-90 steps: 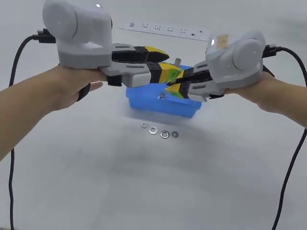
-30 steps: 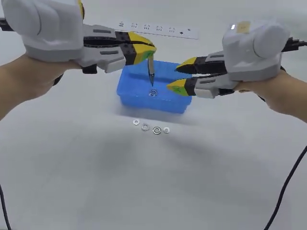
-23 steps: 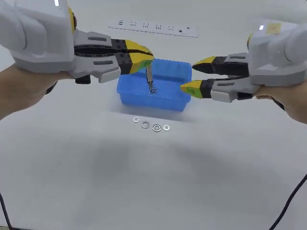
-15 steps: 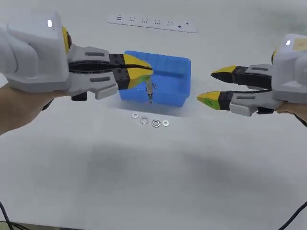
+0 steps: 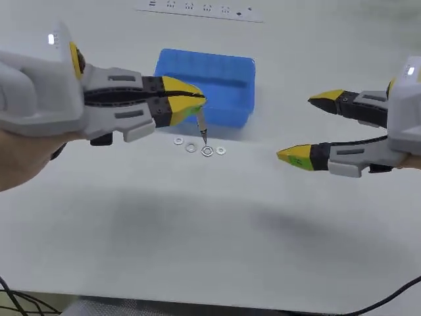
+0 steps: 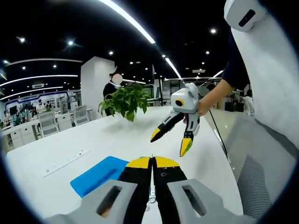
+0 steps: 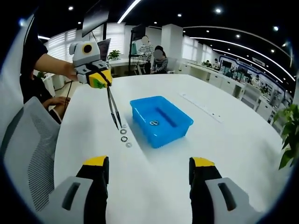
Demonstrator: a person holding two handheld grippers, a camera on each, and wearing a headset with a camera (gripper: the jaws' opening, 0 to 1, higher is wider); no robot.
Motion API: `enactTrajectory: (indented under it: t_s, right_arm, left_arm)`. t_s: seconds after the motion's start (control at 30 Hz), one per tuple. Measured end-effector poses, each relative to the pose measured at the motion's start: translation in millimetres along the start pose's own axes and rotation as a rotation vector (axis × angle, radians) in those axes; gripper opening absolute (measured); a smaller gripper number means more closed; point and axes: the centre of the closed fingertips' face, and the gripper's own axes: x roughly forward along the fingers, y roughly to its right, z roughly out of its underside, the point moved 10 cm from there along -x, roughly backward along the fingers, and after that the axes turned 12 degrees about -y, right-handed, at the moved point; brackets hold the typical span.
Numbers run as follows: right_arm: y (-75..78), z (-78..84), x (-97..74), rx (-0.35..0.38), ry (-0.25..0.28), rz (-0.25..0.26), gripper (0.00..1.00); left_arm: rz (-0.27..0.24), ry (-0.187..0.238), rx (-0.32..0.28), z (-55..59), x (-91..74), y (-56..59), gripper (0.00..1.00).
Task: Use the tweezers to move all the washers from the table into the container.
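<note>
Obs: the left gripper (image 5: 197, 104) has come back out of the blue container (image 5: 227, 113) and now sits on its near side. Its jaws are closed on the tweezers (image 5: 202, 128), which hang tips-down over the row of four washers (image 5: 197, 149) on the table (image 5: 197, 230). A second ago the tips were down inside the container. Now they point at the third washer from the left, the larger ring. I cannot tell whether they touch it.

One washer lies on the container floor (image 7: 154, 123), seen from the right gripper view (so one transfer looks complete).

The right gripper (image 5: 296, 127) has pulled away to the right. It is well apart from the container and the row, with jaws spread wide and nothing between them. It appears to play no part in this step.

Reading: the cycle has reset, with drop done and next pick beginning. The four washers left on the table lie just beside the container's front wall, so each carry is short. The hard part is likely the pinch, since flat rings on a smooth top can slide away from the tips.

A power strip (image 5: 197, 8) lies beyond the container, not involved.
</note>
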Motion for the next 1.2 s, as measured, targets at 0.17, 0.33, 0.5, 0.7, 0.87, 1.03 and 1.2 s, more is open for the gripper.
enactTrajectory:
  t_s: [0.17, 0.33, 0.5, 0.7, 0.87, 1.03, 1.2]
  right_arm:
    - [0.7, 9.0, -1.1, 0.015, -0.021, 0.025, 0.86]
    - [-5.1, 17.4, 0.1, 0.028, -0.033, 0.012, 0.93]
    - [-10.6, 18.9, 0.6, 0.030, -0.033, 0.027, 1.00]
    - [-17.1, 15.9, 3.6, 0.030, -0.026, -0.016, 1.00]
    - [-21.1, 16.2, 6.3, 0.029, -0.026, -0.044, 1.00]
    - [-24.1, 19.6, 7.8, 0.032, -0.029, -0.060, 1.00]
    - [-27.1, 20.9, 9.8, 0.033, -0.027, -0.080, 1.00]
  left_arm:
    - [0.017, 0.004, -0.004, 3.8, 2.7, 3.1, 0.04]
    - [0.027, -0.012, 0.000, 9.7, 4.1, 5.6, 0.04]
    - [0.023, -0.020, 0.008, 13.5, 6.5, 4.9, 0.04]
    - [0.036, -0.023, 0.012, 15.2, 13.7, 2.6, 0.04]
    - [0.048, -0.038, 0.017, 20.0, 18.5, 0.5, 0.04]
    - [0.058, -0.055, 0.027, 23.1, 20.2, 1.0, 0.04]
    - [0.059, -0.060, 0.039, 26.5, 20.4, 1.5, 0.04]
